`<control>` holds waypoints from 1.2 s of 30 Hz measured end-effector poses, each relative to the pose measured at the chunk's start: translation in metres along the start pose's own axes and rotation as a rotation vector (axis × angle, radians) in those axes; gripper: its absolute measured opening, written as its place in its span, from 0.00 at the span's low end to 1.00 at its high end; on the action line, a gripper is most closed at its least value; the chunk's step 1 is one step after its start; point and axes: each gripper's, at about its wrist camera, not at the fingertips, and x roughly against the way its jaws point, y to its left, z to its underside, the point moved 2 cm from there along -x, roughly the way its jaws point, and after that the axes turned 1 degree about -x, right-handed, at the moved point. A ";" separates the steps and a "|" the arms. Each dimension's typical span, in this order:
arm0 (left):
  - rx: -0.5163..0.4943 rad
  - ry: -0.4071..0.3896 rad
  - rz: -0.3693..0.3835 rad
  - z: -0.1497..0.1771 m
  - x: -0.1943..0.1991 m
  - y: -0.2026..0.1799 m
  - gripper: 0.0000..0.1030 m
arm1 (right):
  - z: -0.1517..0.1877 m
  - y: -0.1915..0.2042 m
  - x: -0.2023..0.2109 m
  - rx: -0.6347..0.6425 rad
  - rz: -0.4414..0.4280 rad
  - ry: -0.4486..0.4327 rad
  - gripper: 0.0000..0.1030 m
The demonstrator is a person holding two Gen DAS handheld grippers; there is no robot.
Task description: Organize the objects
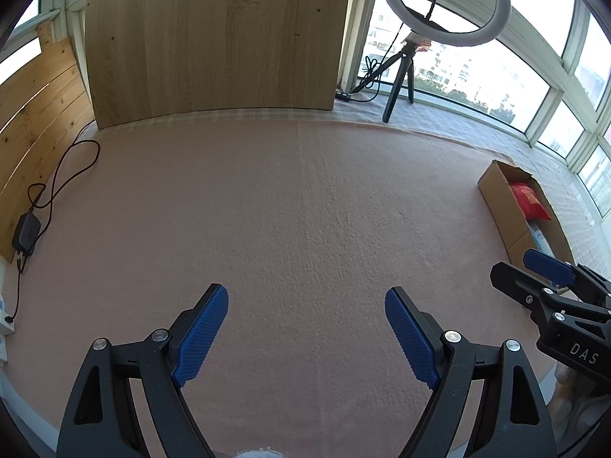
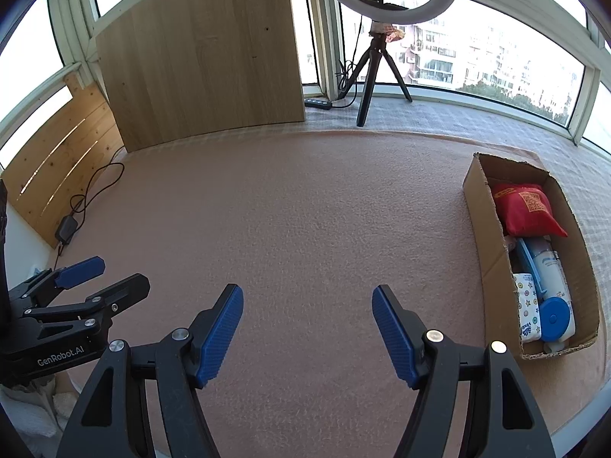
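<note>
At nine o'clock in the right wrist view, a black power adapter point(image 2: 65, 229) lies on the pink felt mat point(image 2: 305, 210) with its cable looping away beside a pine slat panel point(image 2: 57, 168). Just below it, at eight o'clock, the left gripper point(image 2: 110, 273) hangs over the mat, its blue-padded fingers spread apart and holding nothing. A tall wood-grain board point(image 2: 206, 57) stands at eleven o'clock along the mat's far edge. At twelve o'clock a ring light point(image 2: 385, 0) on a black tripod point(image 2: 372, 76) rises before the windows. In the foreground at six o'clock the right gripper point(image 2: 307, 334) hovers above bare mat, jaws wide and empty. At three o'clock a cardboard box point(image 2: 485, 229) sits on the mat, well apart from both grippers; inside lie a red pouch point(image 2: 523, 210) at the far end, then a white bottle with a blue cap point(image 2: 553, 297) and a star-patterned packet point(image 2: 527, 309) side by side.
</note>
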 end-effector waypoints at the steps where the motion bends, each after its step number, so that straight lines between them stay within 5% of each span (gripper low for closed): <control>1: 0.001 0.000 -0.001 0.000 0.000 0.000 0.84 | 0.000 0.000 0.000 0.001 0.002 -0.002 0.65; 36: -0.012 0.010 -0.007 -0.005 -0.006 0.009 0.84 | -0.001 -0.001 -0.006 -0.003 0.011 0.009 0.65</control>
